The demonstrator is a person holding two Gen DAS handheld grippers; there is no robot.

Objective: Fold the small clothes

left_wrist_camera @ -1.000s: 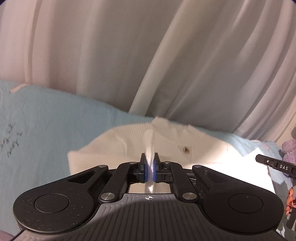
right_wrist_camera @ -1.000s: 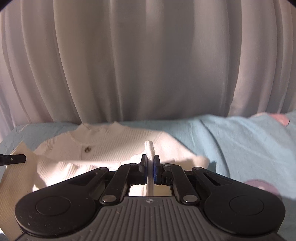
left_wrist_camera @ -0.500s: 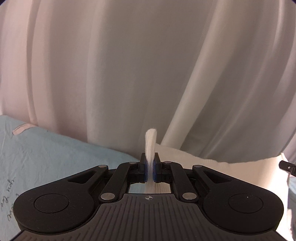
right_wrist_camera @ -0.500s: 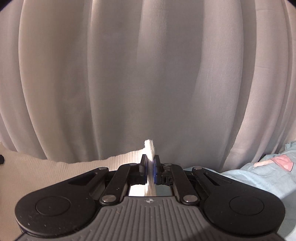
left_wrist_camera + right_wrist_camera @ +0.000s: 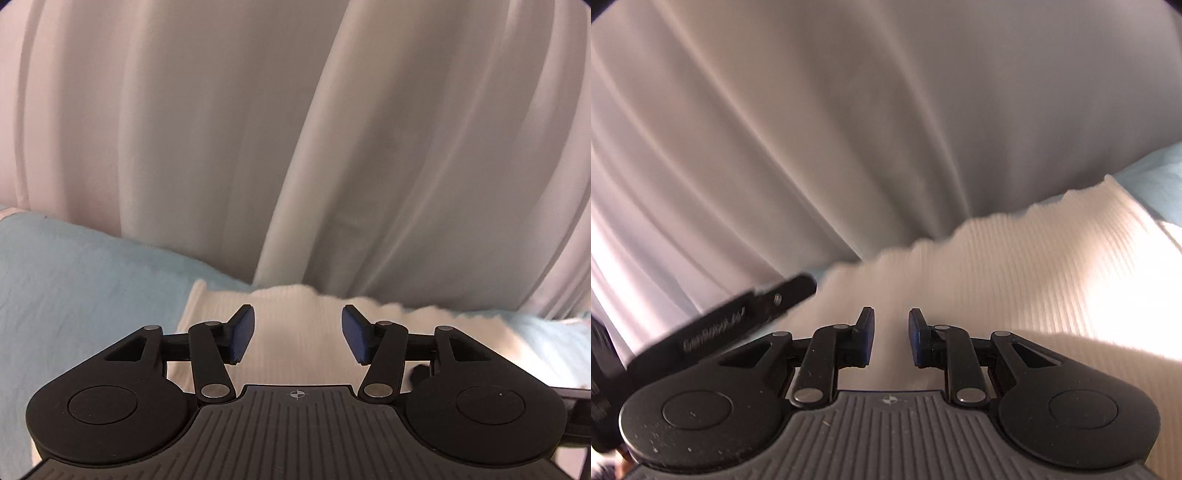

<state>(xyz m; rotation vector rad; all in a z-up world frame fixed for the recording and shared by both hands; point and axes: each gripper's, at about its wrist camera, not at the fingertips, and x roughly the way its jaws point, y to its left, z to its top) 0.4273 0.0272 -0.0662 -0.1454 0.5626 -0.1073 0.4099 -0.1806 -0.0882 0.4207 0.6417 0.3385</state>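
Both grippers are opening: left gripper (image 5: 297, 334) fingers spreading wide, right gripper (image 5: 891, 338) fingers parting, nothing pinched. White ribbed knit garment (image 5: 295, 332) is lying on light-blue bed sheet (image 5: 85, 280), lower centre. Risk: withdrawing fingers snagging the knit, undoing the fold.

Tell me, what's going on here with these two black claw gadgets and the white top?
A person is folding a white ribbed knit top on a light blue bedsheet, with a hand-held claw in each hand. Both claws are opening and neither pinches any fabric. The left claw stands wide over the top. The right claw is only slightly apart, also above the knit. White curtains hang behind the bed.
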